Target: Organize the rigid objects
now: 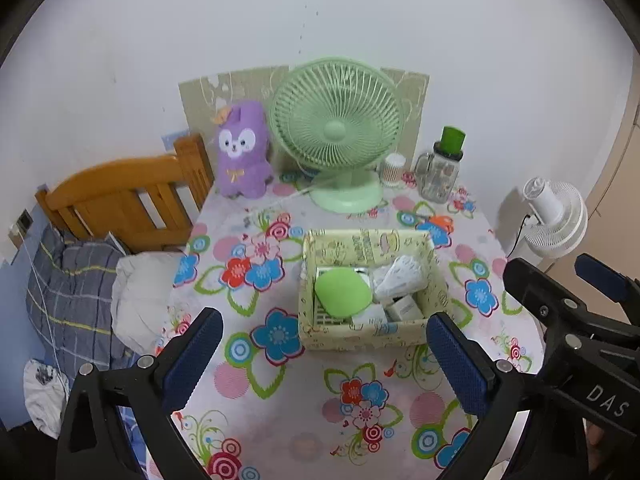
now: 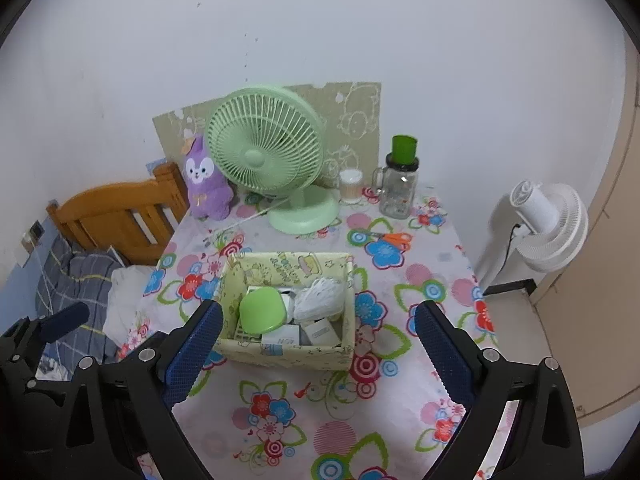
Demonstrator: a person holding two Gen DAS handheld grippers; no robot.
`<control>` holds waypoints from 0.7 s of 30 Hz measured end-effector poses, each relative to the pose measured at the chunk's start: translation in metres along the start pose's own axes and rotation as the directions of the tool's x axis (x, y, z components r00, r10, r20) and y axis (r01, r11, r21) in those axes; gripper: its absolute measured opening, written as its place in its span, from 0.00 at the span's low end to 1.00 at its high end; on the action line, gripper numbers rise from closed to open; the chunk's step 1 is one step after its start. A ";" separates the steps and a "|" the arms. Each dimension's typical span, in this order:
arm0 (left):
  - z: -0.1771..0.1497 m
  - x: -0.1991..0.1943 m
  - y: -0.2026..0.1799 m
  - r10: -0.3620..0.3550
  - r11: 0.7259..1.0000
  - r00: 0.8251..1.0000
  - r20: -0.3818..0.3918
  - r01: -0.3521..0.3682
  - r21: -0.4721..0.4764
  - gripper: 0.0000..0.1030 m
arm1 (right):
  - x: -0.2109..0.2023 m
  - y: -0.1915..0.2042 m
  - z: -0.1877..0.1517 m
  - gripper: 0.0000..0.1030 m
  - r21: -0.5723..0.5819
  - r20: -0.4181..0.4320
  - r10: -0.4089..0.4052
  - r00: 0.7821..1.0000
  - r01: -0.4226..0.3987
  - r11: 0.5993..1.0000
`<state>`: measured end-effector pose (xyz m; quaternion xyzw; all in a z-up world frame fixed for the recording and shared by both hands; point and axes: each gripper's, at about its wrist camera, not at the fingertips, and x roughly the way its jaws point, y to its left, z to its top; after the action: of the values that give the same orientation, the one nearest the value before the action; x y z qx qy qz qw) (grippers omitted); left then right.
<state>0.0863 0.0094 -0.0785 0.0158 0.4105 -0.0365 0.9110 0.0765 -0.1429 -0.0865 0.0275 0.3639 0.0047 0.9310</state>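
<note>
A pale yellow printed box stands mid-table. Inside lie a green rounded case, a white crumpled bundle and small white boxes. Orange-handled scissors lie on the cloth behind the box. My left gripper hovers open in front of the box, nothing between its fingers. My right gripper is open too, its blue pads either side of the box front. The right gripper also shows in the left wrist view.
A green desk fan, purple plush toy, cotton-swab jar and glass jar with green lid line the back. The floral tablecloth covers the table. Left is a bed with wooden headboard; right stands a white floor fan.
</note>
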 end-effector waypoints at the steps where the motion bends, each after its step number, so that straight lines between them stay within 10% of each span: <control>1: 0.001 -0.004 -0.001 0.002 1.000 1.000 0.009 -0.002 0.003 1.00 | -0.004 0.000 0.001 0.97 -0.002 0.007 -0.008 1.000 0.008 1.000; 21: 0.006 -0.065 0.010 -0.023 1.000 0.993 0.113 0.025 -0.018 1.00 | -0.062 -0.014 0.003 0.99 0.003 0.104 -0.048 0.993 0.048 0.999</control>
<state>0.0486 0.0222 -0.0260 -0.0001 0.3591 -0.0441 0.9322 0.0326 -0.1586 -0.0428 0.0192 0.3156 -0.0191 0.9485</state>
